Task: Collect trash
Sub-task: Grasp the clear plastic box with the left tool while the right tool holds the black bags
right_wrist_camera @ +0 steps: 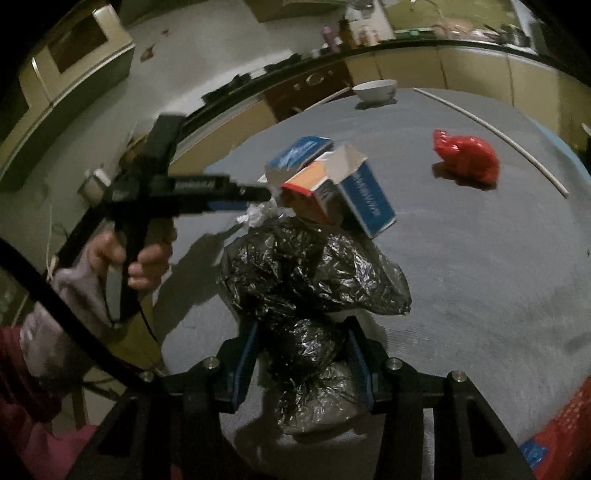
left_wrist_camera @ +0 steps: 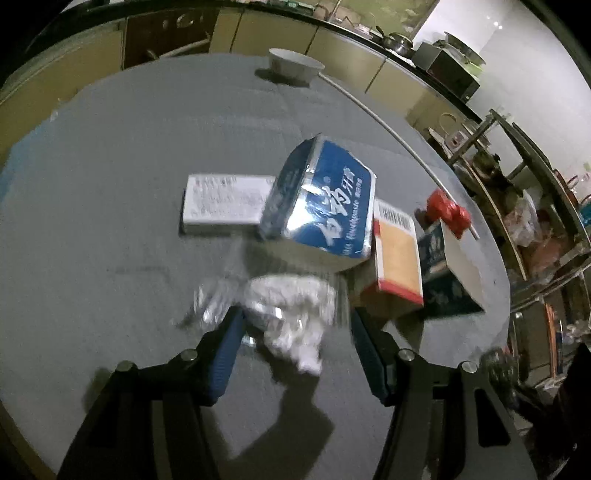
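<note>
Crumpled white-silver wrapper point(left_wrist_camera: 291, 314) sits btwn left hand-held gripper point(left_wrist_camera: 295, 332) pads, contact unclear; squeeze to be finished before lift. Right hand-held gripper point(right_wrist_camera: 301, 354) clamped on black plastic bag point(right_wrist_camera: 314, 273), kept steady.

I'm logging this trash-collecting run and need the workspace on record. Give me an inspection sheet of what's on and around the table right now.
Surface: grey table, round-edged.
Job's things: crumpled white wrapper; black plastic bag; red bag; blue carton, orange box and white box clustered mid-table.
Clutter: white bowl at the far edge; thin white stick.
Grippers: left tongs straddle the wrapper, contact too blurred to judge; right tongs closed on the black bag.
Cables: black cable by the person's hand.
Surroundings: kitchen cabinets, cluttered shelving.
</note>
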### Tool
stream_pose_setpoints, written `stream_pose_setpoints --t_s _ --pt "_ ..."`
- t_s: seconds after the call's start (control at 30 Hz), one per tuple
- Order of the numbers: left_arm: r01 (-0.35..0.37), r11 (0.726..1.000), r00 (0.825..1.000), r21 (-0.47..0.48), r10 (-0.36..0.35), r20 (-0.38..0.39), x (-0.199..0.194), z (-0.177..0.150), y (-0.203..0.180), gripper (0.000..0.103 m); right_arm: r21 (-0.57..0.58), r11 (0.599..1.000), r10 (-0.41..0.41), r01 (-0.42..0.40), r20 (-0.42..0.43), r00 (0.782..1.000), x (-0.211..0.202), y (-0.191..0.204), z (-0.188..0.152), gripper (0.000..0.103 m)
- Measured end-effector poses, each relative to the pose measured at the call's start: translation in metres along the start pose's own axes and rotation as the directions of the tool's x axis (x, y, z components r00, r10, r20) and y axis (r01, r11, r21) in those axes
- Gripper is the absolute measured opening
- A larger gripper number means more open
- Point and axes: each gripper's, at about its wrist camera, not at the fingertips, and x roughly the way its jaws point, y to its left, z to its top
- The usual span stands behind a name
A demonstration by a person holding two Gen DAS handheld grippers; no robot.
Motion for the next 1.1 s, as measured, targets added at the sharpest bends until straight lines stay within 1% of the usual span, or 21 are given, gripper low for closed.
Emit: stream_pose_setpoints --t_s 0.03,0.07,0.1,0.2,0.33,0.37,0.4,0.43,0.47,0.53,0.6,0.7,0.8,0.9,1.0,1.1 --pt "0.006 1.0 1.0 0.006 -0.006 -0.007 0.0 -0.005 -0.001 0.053 0.01 1.0 -0.009 0.009 0.0 1.0 0.001 -0.002 0.0 0.048" --pt "0.018 1.0 1.0 0.01 -0.018 -0.019 0.0 -0.011 -0.003 0.044 0.016 1.0 -0.01 0.01 -0.001 1.0 0.002 -0.003 -0.001 0.048" --pt "0.027 1.0 0.999 0.012 -0.027 -0.027 -0.001 -0.017 -0.005 0.038 0.025 1.0 -0.01 0.01 0.0 1.0 0.001 -0.004 -0.002 0.048" --pt "0.042 0.998 0.999 0.041 -0.042 -0.021 -0.008 -0.038 -0.014 0.035 0.032 0.999 -0.015 0.014 0.006 1.0 0.001 -0.002 -0.004 0.048" --pt "0.026 0.998 1.0 0.061 -0.026 0.008 -0.026 -0.053 -0.018 0.035 0.052 0.998 -0.017 0.017 0.014 1.0 -0.004 -0.006 -0.006 0.048" --pt "0.023 0.998 0.999 0.058 -0.025 0.021 -0.031 -0.053 -0.017 0.038 0.056 0.998 -0.018 0.017 0.018 1.0 -0.006 -0.007 -0.007 0.048" --pt "0.011 0.999 0.999 0.051 -0.013 0.032 -0.036 -0.052 -0.014 0.051 0.06 0.998 -0.019 0.018 0.02 1.0 -0.006 -0.008 -0.006 0.048" --pt "-0.013 0.999 0.999 0.041 0.012 0.043 -0.04 -0.049 -0.011 0.061 0.064 0.998 -0.018 0.017 0.022 1.0 -0.008 -0.009 -0.007 0.048" --pt "-0.045 0.998 0.997 0.031 0.044 0.06 -0.044 -0.045 -0.008 0.075 0.067 0.998 -0.018 0.016 0.025 1.0 -0.009 -0.009 -0.008 0.048" --pt "-0.111 0.994 0.989 0.006 0.11 0.104 -0.049 -0.032 -0.004 0.077 0.075 0.997 -0.016 0.014 0.026 1.0 -0.01 -0.009 -0.011 0.048" --pt "-0.128 0.992 0.986 -0.012 0.128 0.11 -0.049 -0.02 0.001 0.077 0.079 0.997 -0.015 0.013 0.026 1.0 -0.01 -0.008 -0.012 0.048" --pt "-0.135 0.99 0.986 -0.032 0.137 0.095 -0.039 0.002 0.002 0.078 0.083 0.996 -0.012 0.01 0.025 1.0 -0.009 -0.008 -0.012 0.048" --pt "-0.132 0.991 0.99 -0.017 0.133 0.041 -0.02 0.016 -0.006 0.078 0.087 0.996 -0.013 0.01 0.028 1.0 -0.009 -0.01 -0.011 0.048" --pt "-0.155 0.988 0.988 0.013 0.155 -0.009 -0.004 0.022 -0.015 0.079 0.095 0.995 -0.015 0.012 0.031 0.999 -0.01 -0.011 -0.011 0.048" --pt "-0.144 0.989 0.99 0.035 0.144 -0.002 0.0 0.023 -0.02 0.08 0.096 0.995 -0.015 0.012 0.028 1.0 -0.009 -0.011 -0.012 0.048" --pt "-0.126 0.991 0.992 0.035 0.126 0.014 0.0 0.021 -0.017 0.08 0.098 0.995 -0.011 0.008 0.025 1.0 -0.007 -0.011 -0.012 0.048"
